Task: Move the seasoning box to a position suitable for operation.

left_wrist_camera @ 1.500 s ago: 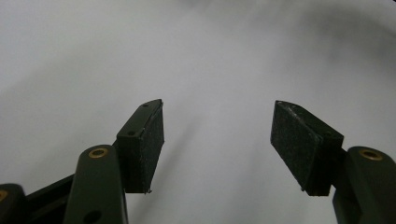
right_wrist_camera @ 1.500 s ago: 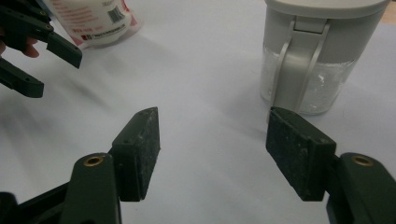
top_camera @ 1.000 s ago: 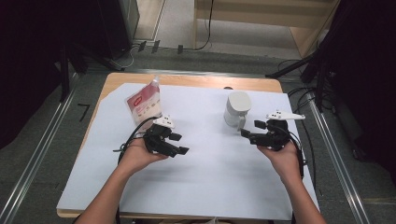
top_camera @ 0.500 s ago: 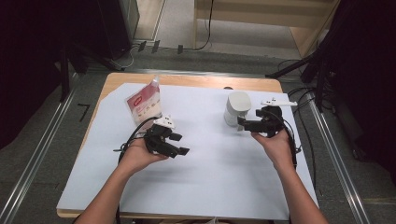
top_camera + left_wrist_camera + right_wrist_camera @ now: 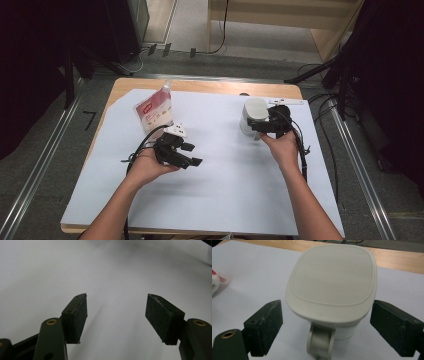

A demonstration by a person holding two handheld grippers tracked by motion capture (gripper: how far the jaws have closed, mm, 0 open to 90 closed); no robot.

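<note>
A pale grey-white container [image 5: 253,111] with a rounded square lid [image 5: 332,277] stands on the white sheet at the back right; a looped tab [image 5: 320,342] hangs at its near side. My right gripper [image 5: 260,126] reaches it from the right. Its jaws have just been opening and stand open on either side of the lid [image 5: 327,307], with a gap at each pad. My left gripper [image 5: 194,154] hovers over the sheet at centre left, open with nothing between its pads [image 5: 116,310].
A red and white pouch [image 5: 154,110] stands upright at the back left, behind the left hand, and its edge shows in the right gripper view [image 5: 217,282]. A white sheet [image 5: 225,190] covers most of the wooden table [image 5: 210,86]. Cables trail from both grippers.
The right hand has moved left and away from the person, up to the container, so its jaws now flank the lid. The left hand has stayed put.
</note>
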